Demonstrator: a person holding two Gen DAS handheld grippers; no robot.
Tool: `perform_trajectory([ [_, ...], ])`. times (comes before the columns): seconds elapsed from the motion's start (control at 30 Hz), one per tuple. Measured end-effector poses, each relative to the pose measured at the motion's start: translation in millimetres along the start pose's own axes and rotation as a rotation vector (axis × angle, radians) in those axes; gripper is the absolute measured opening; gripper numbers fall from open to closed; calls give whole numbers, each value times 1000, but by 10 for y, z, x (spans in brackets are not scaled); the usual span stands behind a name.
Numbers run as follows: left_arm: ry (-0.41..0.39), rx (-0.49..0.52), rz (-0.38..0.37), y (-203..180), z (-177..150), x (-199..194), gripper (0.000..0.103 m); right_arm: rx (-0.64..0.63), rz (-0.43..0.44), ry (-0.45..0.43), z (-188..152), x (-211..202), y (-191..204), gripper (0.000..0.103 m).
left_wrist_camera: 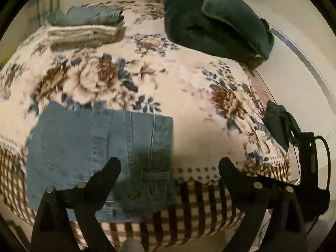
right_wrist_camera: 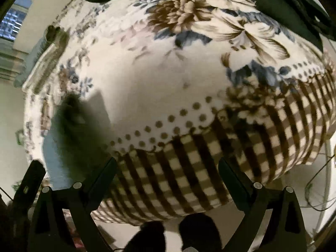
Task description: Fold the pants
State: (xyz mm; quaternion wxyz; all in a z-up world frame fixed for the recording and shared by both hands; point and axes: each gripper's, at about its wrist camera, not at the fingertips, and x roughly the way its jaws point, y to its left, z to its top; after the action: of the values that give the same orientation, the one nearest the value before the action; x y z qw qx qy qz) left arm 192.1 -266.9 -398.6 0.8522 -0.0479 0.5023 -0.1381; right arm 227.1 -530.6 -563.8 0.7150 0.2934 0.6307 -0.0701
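Folded blue jeans [left_wrist_camera: 98,151] lie on the floral blanket [left_wrist_camera: 189,88] near its front edge, in the left wrist view. My left gripper [left_wrist_camera: 170,163] is open and empty, hovering above the jeans' right side, with its left finger [left_wrist_camera: 109,172] over the denim. My right gripper [right_wrist_camera: 168,166] is open and empty above the blanket's checked border [right_wrist_camera: 189,168]. In the right wrist view the jeans show only as a blurred pale patch [right_wrist_camera: 52,157] at the left, beside a dark blurred shape.
A stack of folded clothes [left_wrist_camera: 86,29] sits at the back left. A dark green pile of garments [left_wrist_camera: 214,25] lies at the back right. A small dark garment [left_wrist_camera: 277,121] hangs at the right edge, beside a black device with a cable [left_wrist_camera: 310,153].
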Motion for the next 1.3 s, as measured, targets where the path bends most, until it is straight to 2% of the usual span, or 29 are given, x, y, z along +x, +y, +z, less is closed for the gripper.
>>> perform_trajectory([
  [0.1,-4,-14,41,224,125,-68,95,7,84,-4,58,1,84,99],
  [0.27,16,-86,237,1115,297,-108,95,-58,259,48,231,344,583,102],
  [0.37,59,-137,340,1731,312,-4,95,-83,292,56,337,683,862,102],
  [0.43,90,-172,371,2041,286,75,95,-66,286,95,407,997,979,102],
  [0.53,130,-234,379,2392,265,186,95,-18,345,168,428,1311,1054,102],
  [0.57,137,-249,381,2459,262,211,95,-2,359,174,415,1354,1065,94],
  [0.6,144,-264,375,2522,260,247,95,5,393,162,398,1347,1068,59],
  [0.63,147,-266,371,2539,267,263,95,-6,419,139,376,1296,1087,39],
  [0.67,150,-265,370,2545,288,286,95,-21,400,116,358,1260,1101,22],
  [0.7,152,-266,362,2553,304,314,95,-44,388,87,331,1189,1117,13],
  [0.73,155,-266,340,2546,334,348,95,-57,372,60,290,1076,1130,9],
  [0.83,177,-242,290,2468,458,500,95,-41,352,28,258,813,1099,7],
  [0.97,191,-214,271,2390,653,771,95,-11,301,-9,278,541,986,6],
  [1.1,270,-215,263,2506,719,1174,97,44,248,35,315,690,795,6],
  [1.17,299,-238,239,2607,710,1267,97,10,188,65,326,842,790,7],
  [1.23,286,-237,223,2634,725,1178,97,-4,140,115,357,1025,816,12],
  [1.3,250,-208,222,2593,719,984,96,14,108,147,388,1061,833,37],
])
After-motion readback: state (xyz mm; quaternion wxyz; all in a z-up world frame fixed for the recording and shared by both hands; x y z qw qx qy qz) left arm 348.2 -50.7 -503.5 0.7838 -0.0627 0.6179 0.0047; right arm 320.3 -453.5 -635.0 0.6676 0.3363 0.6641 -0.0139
